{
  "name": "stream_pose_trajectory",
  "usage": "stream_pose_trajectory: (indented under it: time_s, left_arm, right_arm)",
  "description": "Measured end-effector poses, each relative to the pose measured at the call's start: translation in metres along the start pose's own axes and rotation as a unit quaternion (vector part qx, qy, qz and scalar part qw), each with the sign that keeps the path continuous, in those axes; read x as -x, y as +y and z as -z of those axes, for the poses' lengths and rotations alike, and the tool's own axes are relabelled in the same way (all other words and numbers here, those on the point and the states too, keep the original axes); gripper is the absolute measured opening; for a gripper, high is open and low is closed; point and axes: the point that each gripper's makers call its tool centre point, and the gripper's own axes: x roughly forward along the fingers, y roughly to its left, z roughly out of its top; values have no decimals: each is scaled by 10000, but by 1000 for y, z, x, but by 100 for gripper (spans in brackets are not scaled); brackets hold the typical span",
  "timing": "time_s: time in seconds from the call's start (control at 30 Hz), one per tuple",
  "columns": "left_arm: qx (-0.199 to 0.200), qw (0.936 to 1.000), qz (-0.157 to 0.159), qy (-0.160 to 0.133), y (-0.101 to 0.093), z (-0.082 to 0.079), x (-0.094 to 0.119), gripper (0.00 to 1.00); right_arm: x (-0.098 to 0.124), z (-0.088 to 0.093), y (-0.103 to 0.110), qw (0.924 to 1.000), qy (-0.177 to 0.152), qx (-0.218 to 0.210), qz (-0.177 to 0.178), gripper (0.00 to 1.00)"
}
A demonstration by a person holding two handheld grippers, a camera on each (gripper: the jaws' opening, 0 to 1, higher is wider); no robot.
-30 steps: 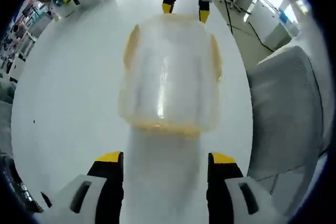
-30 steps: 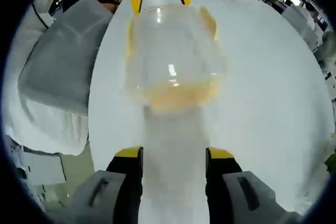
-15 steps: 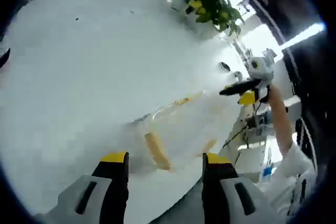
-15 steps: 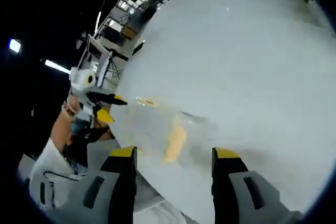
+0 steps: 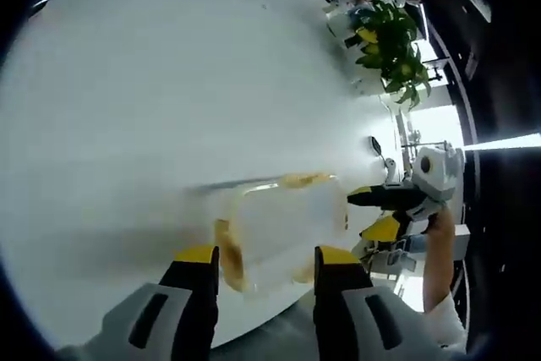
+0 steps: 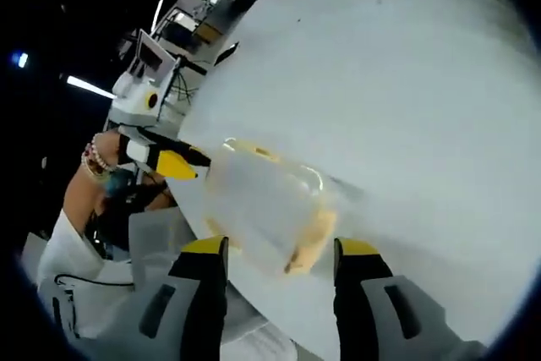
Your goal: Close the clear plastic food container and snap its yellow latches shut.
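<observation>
The clear plastic container [image 5: 283, 227] lies on the white table [image 5: 127, 107] with its lid on and yellow latches along its edges. In the left gripper view its near end sits just ahead of my left gripper [image 5: 267, 255], whose jaws stand apart; one yellow latch [image 5: 226, 261] is beside the left jaw. My right gripper [image 5: 372, 213] comes in from the right at the container's far end, jaws apart. In the right gripper view the container [image 6: 262, 200] lies just before my right gripper [image 6: 280, 248], a yellow latch [image 6: 309, 241] near the right jaw. The left gripper [image 6: 182, 166] touches its far end.
The container lies close to the table's edge. A green potted plant [image 5: 389, 35] stands at the far side of the table. A person's hand [image 6: 101, 158] holds the left gripper, and a grey chair [image 6: 156, 238] sits below the table's edge.
Both cameras have tilted and come nearer since a second ago. The container now sits just before each gripper's fingertips, with the grippers at its opposite ends.
</observation>
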Motion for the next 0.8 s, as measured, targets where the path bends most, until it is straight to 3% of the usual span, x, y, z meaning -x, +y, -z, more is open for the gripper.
stream_pose_trajectory:
  time_s: [0.07,0.3,0.5,0.53,0.6,0.73,0.8]
  left_arm:
    - [30,10000,36,57,-3,1,-2,37]
    - [-112,9996,-168,220,-3,8,-8,38]
    - [-144,9984,-439,326,1,9,-15,40]
    - [-125,9984,-446,338,0,9,-15,41]
    - [-79,9980,-519,346,0,9,-16,40]
    - [-501,9917,-1100,432,15,10,-16,29]
    - [-393,9931,-1028,411,8,10,-17,30]
  right_arm:
    - [-1,-4,-1,10000,-16,-41,-21,40]
    - [-4,-4,-7,9998,81,-85,182,41]
    - [-8,-3,-27,9967,142,310,738,27]
    - [-7,-4,-24,9979,121,105,621,27]
    - [-8,-6,-25,9980,119,101,610,27]
    - [-10,-7,-26,9981,85,90,601,27]
    - [-10,-6,-26,9982,59,88,590,27]
